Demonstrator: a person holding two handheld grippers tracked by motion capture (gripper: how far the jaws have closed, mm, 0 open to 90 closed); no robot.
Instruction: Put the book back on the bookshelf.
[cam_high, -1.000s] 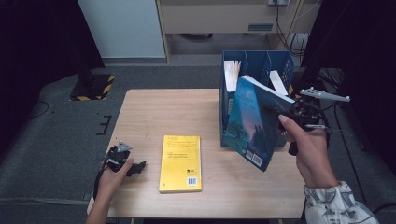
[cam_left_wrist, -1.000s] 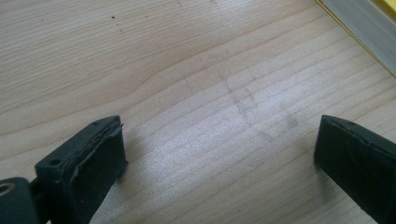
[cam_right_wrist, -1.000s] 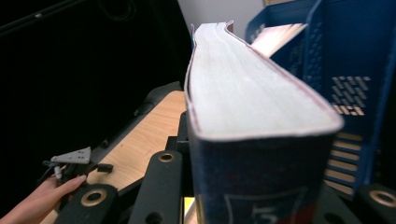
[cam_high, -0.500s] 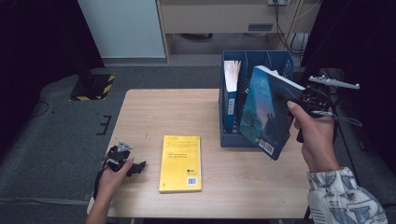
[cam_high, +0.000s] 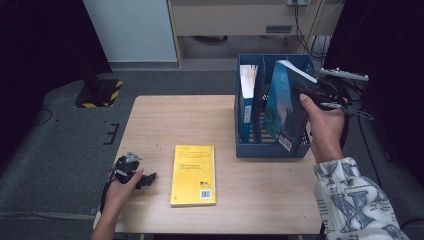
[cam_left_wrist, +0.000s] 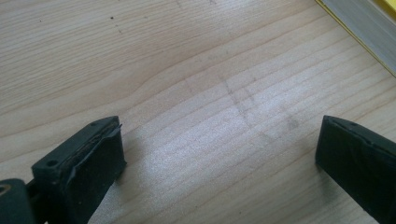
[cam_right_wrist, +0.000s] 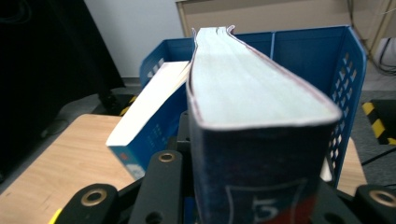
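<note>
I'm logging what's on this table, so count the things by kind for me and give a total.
Books: 3 (yellow book flat on the table, blue book in the file rack, dark blue book in the right gripper)
File racks: 1 (blue file rack)
Grippers: 2 (right, plus left gripper)
Total: 6

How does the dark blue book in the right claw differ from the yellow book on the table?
The dark blue book is held tilted over the blue file rack, clamped in the right claw; the yellow book lies flat on the table, untouched. The dark blue book looks thicker. Both are closed.
</note>
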